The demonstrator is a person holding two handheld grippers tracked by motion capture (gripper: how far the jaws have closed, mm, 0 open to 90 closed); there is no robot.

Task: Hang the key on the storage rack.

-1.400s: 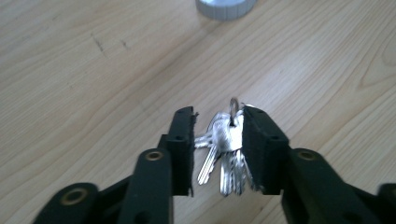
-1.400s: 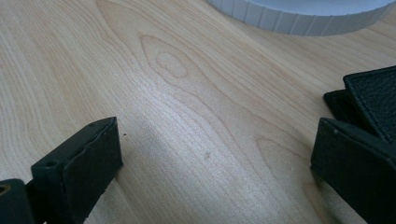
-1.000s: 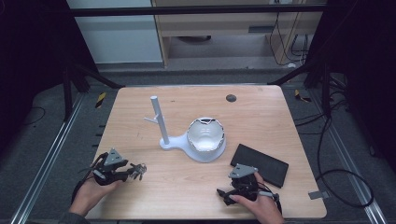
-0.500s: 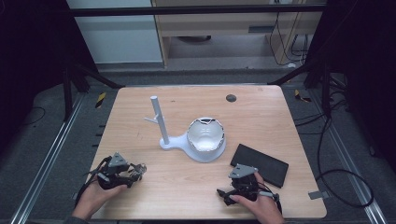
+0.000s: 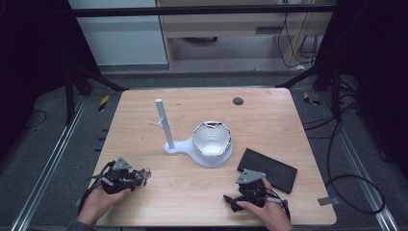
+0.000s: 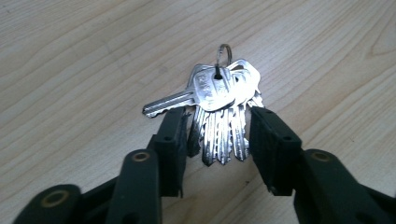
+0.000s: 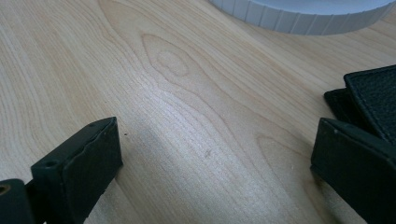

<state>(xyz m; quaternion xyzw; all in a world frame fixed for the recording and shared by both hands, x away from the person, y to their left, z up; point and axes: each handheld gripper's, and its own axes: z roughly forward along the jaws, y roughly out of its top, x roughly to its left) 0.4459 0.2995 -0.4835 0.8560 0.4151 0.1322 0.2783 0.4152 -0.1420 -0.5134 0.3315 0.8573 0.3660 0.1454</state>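
- Now, your left gripper (image 6: pixel 219 135) sits at the table's (image 5: pixel 269 110) near-left corner; its jaws have just been closing around the bunch of keys (image 6: pixel 219 105), blades between the pads, a gap showing on the right
- Mid-table stands the white stand (image 5: pixel 199 139)
- Your right gripper (image 7: pixel 215 172) rests wide open over bare wood, beside the black wallet (image 7: pixel 373 100)

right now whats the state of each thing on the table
bunch of keys: flat on the table, between the left claw jaws, which have just been closing, not yet pinched
right claw: open, nothing between
black wallet: closed, lying flat
white stand: upright, nothing hung on it
white bowl: upright, empty
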